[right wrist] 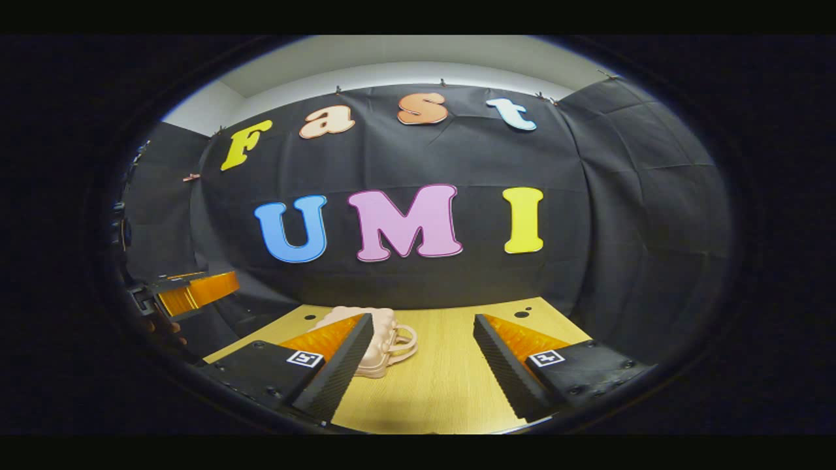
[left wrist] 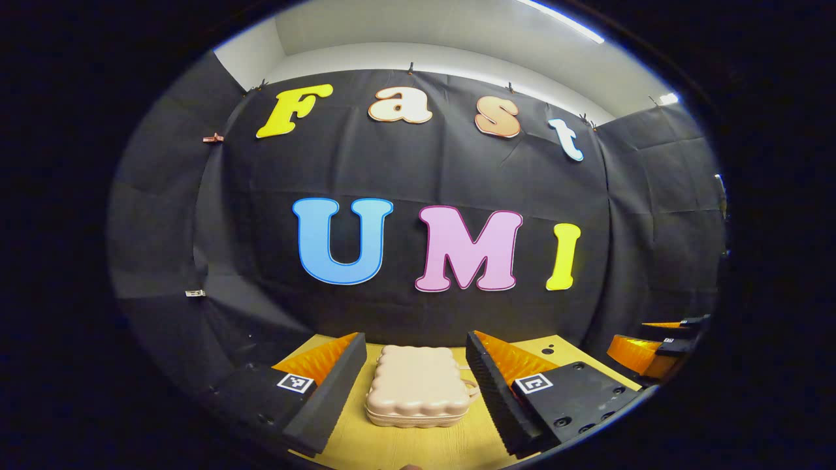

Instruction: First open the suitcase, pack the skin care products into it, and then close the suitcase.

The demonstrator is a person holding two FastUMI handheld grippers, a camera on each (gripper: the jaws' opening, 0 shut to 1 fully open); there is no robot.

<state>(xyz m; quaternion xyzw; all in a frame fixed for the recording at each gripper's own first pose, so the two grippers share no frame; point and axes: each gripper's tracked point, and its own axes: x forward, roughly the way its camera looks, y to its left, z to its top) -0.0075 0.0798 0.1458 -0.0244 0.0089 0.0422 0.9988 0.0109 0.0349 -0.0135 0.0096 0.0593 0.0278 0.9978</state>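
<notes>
— Where was the suitcase [left wrist: 418, 386] when you looked?

— It lay flat and closed on the wooden worktop [left wrist: 428, 447], a small pale pink case with a scalloped edge; in the left gripper view it sat straight ahead of my left gripper [left wrist: 415, 375], between the two fingers but touching neither; its handle [left wrist: 469, 389] pointed toward the finger on the right of that view.

— And how were the jaws?

— Both pairs stood wide and held nothing; my left jaws gaped broader than the case itself; my right gripper [right wrist: 423, 356] hung over bare worktop [right wrist: 437, 378], with the suitcase [right wrist: 382, 346] off to the left of that view, partly hidden behind the left finger [right wrist: 339, 365].

— Could each gripper see the other?

— Yes; in the left gripper view my right gripper [left wrist: 659, 349] showed at the far right edge, well apart from the case; in the right gripper view my left gripper [right wrist: 189, 290] showed at the far left; the black cloth wall [left wrist: 418, 170] closed off the back of the booth.
</notes>
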